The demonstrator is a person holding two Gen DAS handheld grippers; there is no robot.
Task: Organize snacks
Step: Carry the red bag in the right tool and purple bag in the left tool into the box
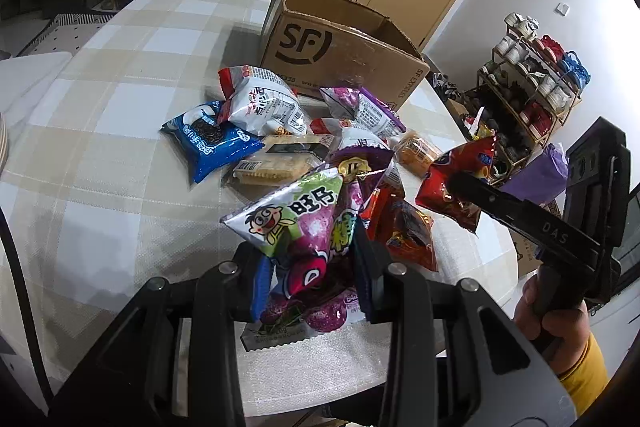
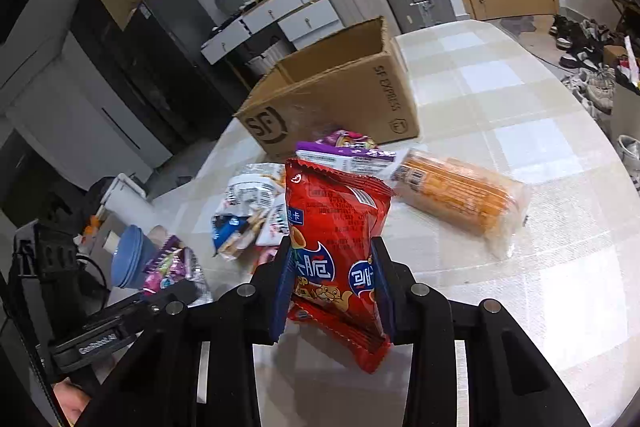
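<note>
Both grippers tilted downward (left gripper (image 1: 312,267), right gripper (image 2: 334,291)), packets clamped.

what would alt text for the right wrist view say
The right tongs grip a red snack packet upright above a checked tablecloth. Behind it lie an orange cracker pack, a purple-edged packet and an open SF Express cardboard box. At lower left, the left tongs hold a purple candy bag.
</note>
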